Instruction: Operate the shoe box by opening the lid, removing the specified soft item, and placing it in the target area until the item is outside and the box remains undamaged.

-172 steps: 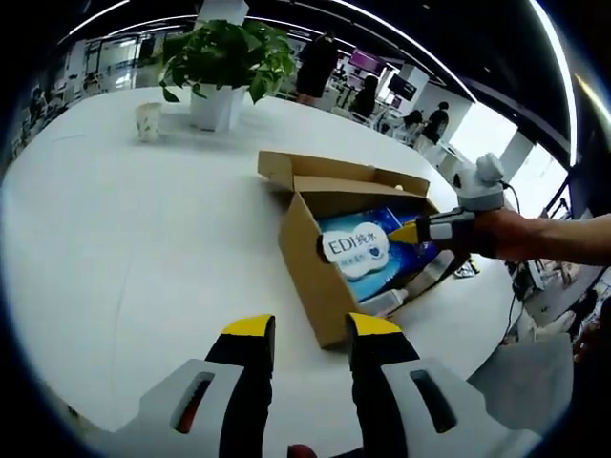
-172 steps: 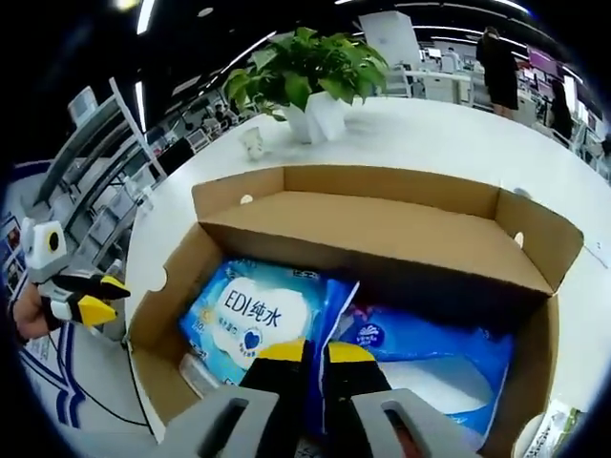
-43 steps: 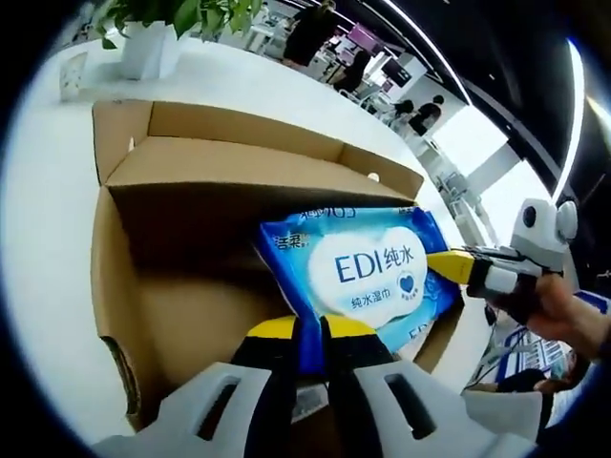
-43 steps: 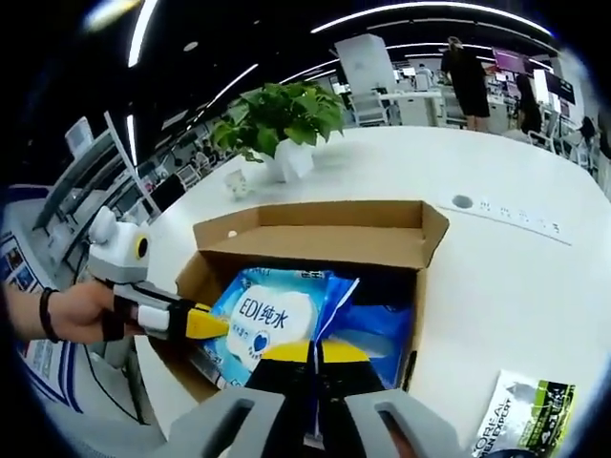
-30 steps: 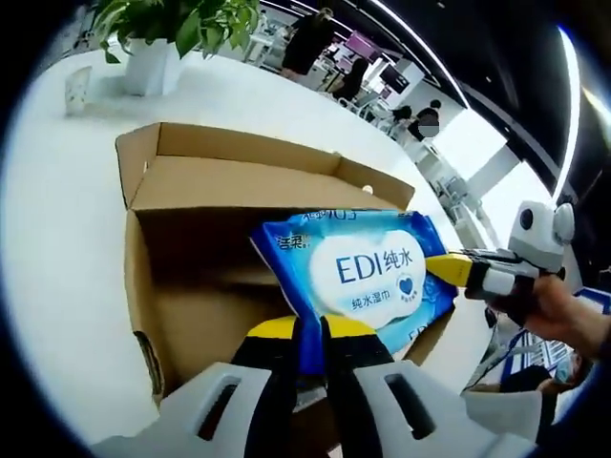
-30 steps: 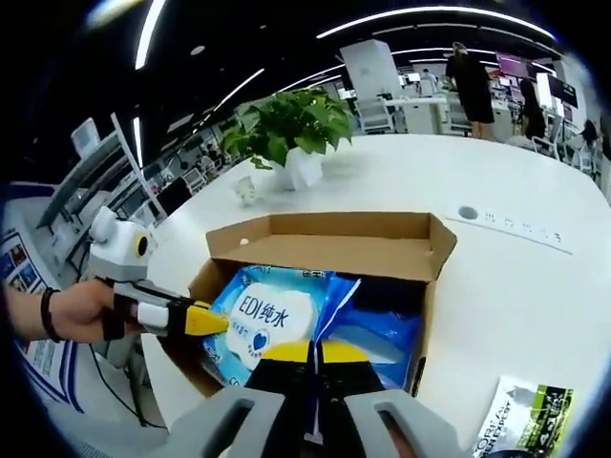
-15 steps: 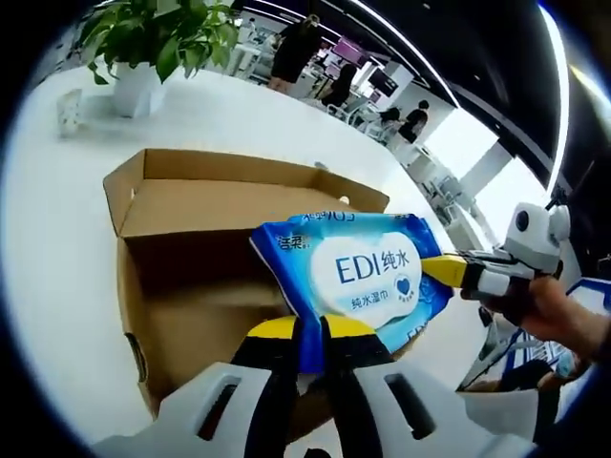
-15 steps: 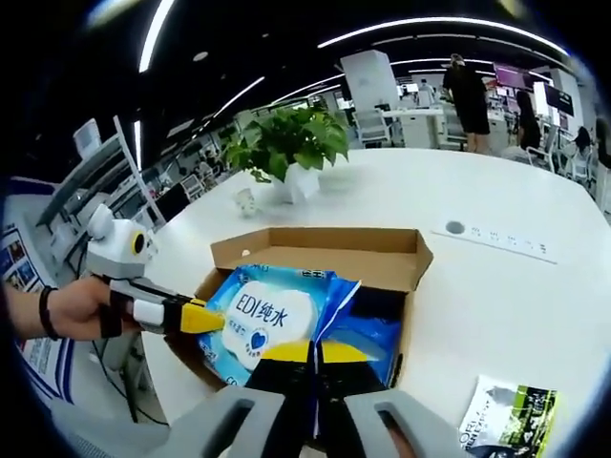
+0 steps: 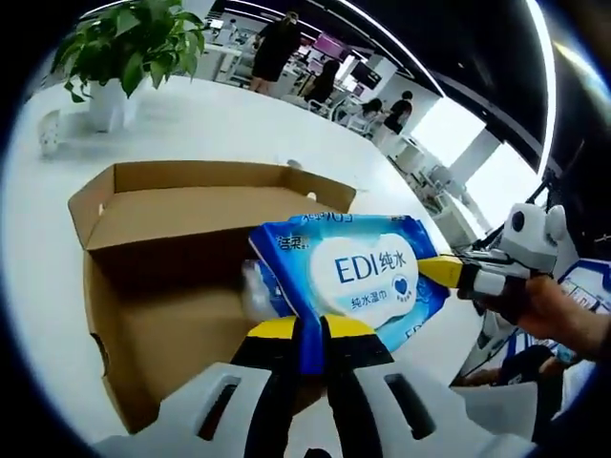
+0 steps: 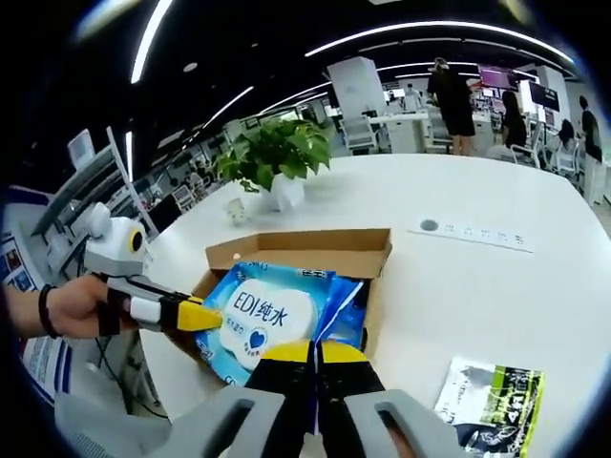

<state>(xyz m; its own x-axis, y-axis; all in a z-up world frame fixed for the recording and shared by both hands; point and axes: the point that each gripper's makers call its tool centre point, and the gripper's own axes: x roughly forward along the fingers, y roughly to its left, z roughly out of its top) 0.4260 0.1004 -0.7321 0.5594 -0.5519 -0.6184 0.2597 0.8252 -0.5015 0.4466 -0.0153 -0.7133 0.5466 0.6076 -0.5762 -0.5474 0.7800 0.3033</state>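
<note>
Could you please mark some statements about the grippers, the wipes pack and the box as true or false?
1. Both grippers hold the wipes pack. True: the left gripper clamps one edge and the right gripper another.
2. The box has its lid closed. False: the lid is folded back and the box stands open.
3. A green plant stands on the table beyond the box. True.
4. The wipes pack lies flat on the box floor. False: it is held up above the open box.
5. A green and black packet lies inside the box. False: it lies on the table, apart from the box.
</note>
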